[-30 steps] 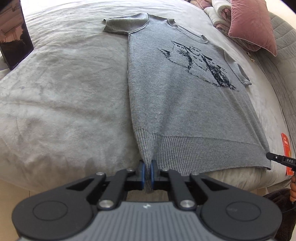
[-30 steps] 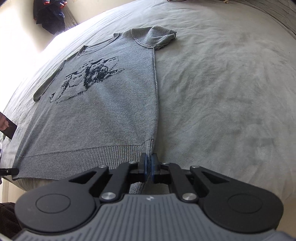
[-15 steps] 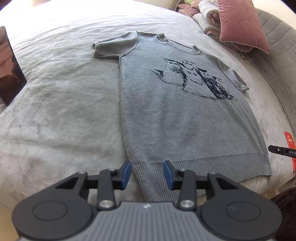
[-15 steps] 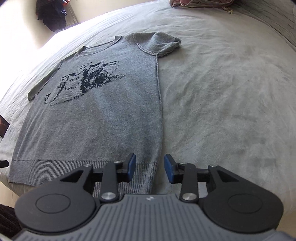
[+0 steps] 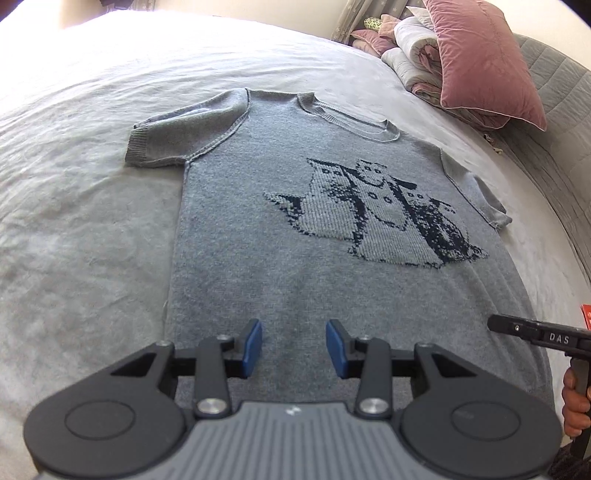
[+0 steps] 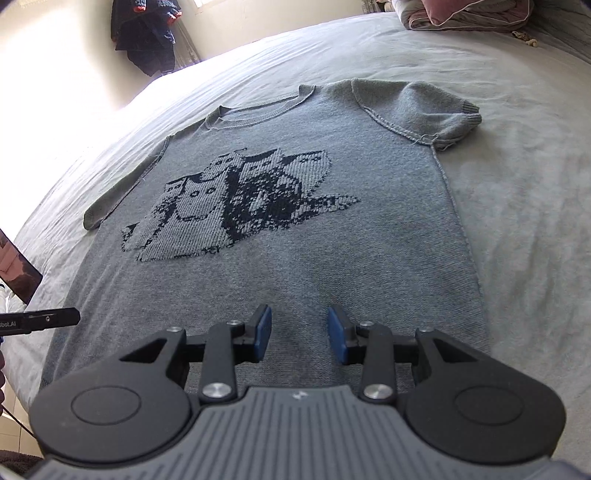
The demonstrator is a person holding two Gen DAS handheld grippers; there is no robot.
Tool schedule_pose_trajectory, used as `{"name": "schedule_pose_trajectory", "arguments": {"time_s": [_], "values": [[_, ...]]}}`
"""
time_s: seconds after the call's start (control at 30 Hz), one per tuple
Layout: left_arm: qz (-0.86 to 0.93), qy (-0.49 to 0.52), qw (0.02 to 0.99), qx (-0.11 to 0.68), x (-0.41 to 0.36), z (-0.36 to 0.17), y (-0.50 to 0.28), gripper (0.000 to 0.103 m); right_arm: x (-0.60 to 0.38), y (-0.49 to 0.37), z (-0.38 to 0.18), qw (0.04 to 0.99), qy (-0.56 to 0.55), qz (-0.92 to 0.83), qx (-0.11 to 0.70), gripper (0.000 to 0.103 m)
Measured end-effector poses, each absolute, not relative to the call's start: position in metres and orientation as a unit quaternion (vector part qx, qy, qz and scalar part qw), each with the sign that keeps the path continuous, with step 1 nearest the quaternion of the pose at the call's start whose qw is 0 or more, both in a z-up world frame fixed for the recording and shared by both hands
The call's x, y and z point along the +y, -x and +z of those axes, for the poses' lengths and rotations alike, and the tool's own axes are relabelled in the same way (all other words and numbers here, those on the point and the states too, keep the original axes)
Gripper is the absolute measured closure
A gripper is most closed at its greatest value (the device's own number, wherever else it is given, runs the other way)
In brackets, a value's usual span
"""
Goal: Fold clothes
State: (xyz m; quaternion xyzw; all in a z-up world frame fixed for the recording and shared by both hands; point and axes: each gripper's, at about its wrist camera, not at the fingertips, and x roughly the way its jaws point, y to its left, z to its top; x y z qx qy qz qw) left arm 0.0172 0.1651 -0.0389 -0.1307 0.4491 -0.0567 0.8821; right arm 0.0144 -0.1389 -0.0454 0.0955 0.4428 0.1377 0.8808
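Observation:
A grey knit short-sleeved sweater (image 5: 295,258) with a dark cat pattern lies flat, front up, on the grey bed (image 5: 74,221); it also shows in the right wrist view (image 6: 295,258). My left gripper (image 5: 294,348) is open and empty above the sweater's lower left part. My right gripper (image 6: 299,338) is open and empty above its lower right part. The right gripper's finger (image 5: 535,334) shows at the right edge of the left wrist view. The left gripper's finger (image 6: 40,319) shows at the left edge of the right wrist view.
A pink pillow (image 5: 484,59) and folded bedding (image 5: 413,62) lie at the head of the bed. A dark screen (image 6: 18,273) stands at the bed's left edge. Dark clothes (image 6: 147,33) hang by the far wall. A grey quilted headboard (image 5: 561,122) runs along the right.
Both grippers let go of the sweater's hem corners and opened. Both then rose and moved forward over the sweater's lower part. The sweater now lies flat.

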Motion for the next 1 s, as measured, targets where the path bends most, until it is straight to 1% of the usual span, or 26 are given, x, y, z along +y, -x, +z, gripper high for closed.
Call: {"name": "schedule_pose_trajectory", "arguments": {"time_s": [0.1,0.17,0.23,0.57,0.67,0.83,0.87,0.9,0.93,0.97,1.0], "values": [[-0.033,0.153,0.887,0.434,0.178,-0.042,-0.025,0.063,-0.113,-0.007,-0.038,0.879,-0.025,0.166,0.447,0.063],[-0.007,0.172,0.894,0.413,0.196,-0.038,-0.032,0.060,-0.099,-0.004,-0.031,0.879,0.016,0.188,0.439,0.063],[0.021,0.190,0.898,0.397,0.215,-0.035,-0.041,0.056,-0.088,-0.012,-0.025,0.878,0.033,0.204,0.431,0.063],[0.103,0.263,0.887,0.366,0.302,-0.043,-0.112,0.054,-0.031,-0.106,-0.011,0.883,0.010,0.260,0.391,0.063],[0.112,0.285,0.879,0.364,0.322,-0.054,-0.141,0.057,-0.005,-0.137,-0.012,0.886,-0.007,0.272,0.376,0.063],[0.107,0.269,0.890,0.351,0.328,-0.062,-0.178,0.058,0.037,-0.185,-0.021,0.886,-0.046,0.280,0.367,0.063],[0.106,0.261,0.893,0.351,0.326,-0.063,-0.183,0.059,0.045,-0.193,-0.025,0.886,-0.050,0.279,0.368,0.063],[0.106,0.251,0.895,0.352,0.323,-0.064,-0.187,0.064,0.053,-0.201,-0.029,0.886,-0.052,0.277,0.367,0.063],[0.105,0.240,0.898,0.354,0.319,-0.065,-0.189,0.073,0.059,-0.206,-0.032,0.889,-0.048,0.273,0.364,0.063],[0.101,0.229,0.900,0.357,0.316,-0.066,-0.192,0.080,0.065,-0.211,-0.035,0.892,-0.042,0.269,0.360,0.063],[0.098,0.222,0.902,0.358,0.313,-0.066,-0.194,0.094,0.071,-0.216,-0.038,0.897,-0.033,0.264,0.354,0.062]]}}
